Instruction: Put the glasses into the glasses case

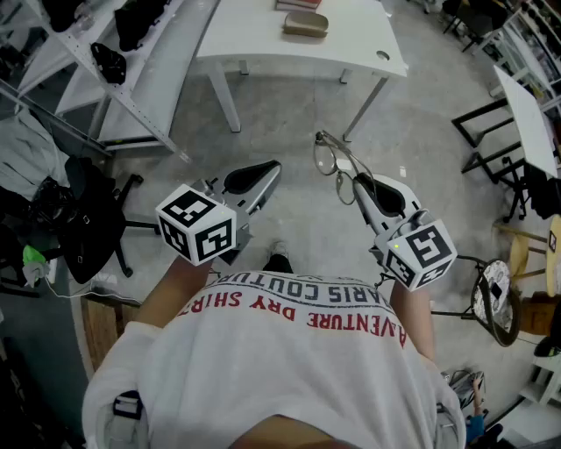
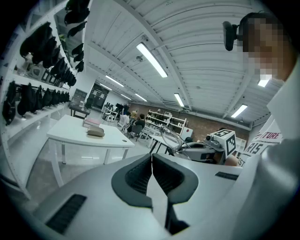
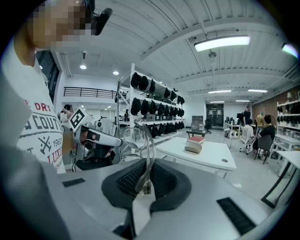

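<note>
Our right gripper pinches the glasses by the frame in the head view, with both grippers held forward and tipped slightly down. The glasses case lies on the white table, well apart. The left gripper view shows our left gripper pressed together, empty. The right gripper view confirms the pinch. We judge this the carry, and next we must reach and open the case.

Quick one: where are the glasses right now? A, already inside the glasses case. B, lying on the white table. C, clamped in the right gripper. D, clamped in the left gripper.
C: the right gripper view shows the right gripper with its jaws closed on the frame of the glasses, the lenses standing up in front of it, while the left gripper is shut on nothing.
</note>
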{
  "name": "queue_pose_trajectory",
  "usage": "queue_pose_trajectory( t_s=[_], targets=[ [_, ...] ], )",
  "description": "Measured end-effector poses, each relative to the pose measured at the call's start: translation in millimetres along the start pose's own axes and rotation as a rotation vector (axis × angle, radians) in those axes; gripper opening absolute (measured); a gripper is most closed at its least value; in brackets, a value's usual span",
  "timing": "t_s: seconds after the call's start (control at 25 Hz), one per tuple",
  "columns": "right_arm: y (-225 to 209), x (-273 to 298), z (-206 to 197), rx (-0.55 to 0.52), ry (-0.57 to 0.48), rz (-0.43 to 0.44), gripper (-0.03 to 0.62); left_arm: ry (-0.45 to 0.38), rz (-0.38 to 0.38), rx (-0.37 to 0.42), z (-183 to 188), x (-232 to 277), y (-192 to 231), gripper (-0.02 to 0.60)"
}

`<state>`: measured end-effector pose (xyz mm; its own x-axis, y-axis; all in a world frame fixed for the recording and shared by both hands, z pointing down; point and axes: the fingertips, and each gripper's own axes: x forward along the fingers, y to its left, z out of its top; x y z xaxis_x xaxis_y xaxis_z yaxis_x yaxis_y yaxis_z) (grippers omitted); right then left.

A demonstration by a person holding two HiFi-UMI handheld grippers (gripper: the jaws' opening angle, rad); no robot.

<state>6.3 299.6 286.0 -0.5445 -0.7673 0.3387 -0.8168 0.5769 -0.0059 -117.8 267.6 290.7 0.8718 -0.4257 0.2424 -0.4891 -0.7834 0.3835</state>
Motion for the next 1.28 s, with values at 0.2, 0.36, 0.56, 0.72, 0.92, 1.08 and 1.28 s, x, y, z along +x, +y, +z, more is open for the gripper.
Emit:
queue_pose_trajectory(
  t_s=[0.2,0.36,0.56,0.72,0.92,1.08,1.28],
  targets=[
    [-3.5,11.0,2.8,-0.025,0.011,-0.001,0.038,-0.006,-0.005,0.017,5.6,3.7,8.3,0.029],
    [-13.4,17.6,4.3,-0.035,0.037,-0.028,0.038,-0.014,-0.001,0.014,9.9,4.9,16.0,0.029],
    [-26.8,30.4,6.9,-0.038,0.044,-0.028,0.038,-0.014,0.017,-0.017,9.6,8.7,33.3,0.029],
    [-37.3,48.1,6.2,-0.030,0.056,-0.016,0.038,-0.023,0.038,-0.024,14.5,11.6,55.0,0.029],
    [-43.9,68.1,6.9,-0.043,0.065,-0.017,0.038,-0.026,0.022,-0.032,23.0,20.2,71.6,0.029],
    [-46.2,71.1,11.8,-0.055,0.055,-0.027,0.038,-0.040,0.010,-0.010,33.2,28.1,74.1,0.029],
    [-55.4,66.3,12.5,-0.055,0.045,-0.048,0.038,-0.029,-0.010,0.003,38.2,41.3,71.1,0.029]
  ],
)
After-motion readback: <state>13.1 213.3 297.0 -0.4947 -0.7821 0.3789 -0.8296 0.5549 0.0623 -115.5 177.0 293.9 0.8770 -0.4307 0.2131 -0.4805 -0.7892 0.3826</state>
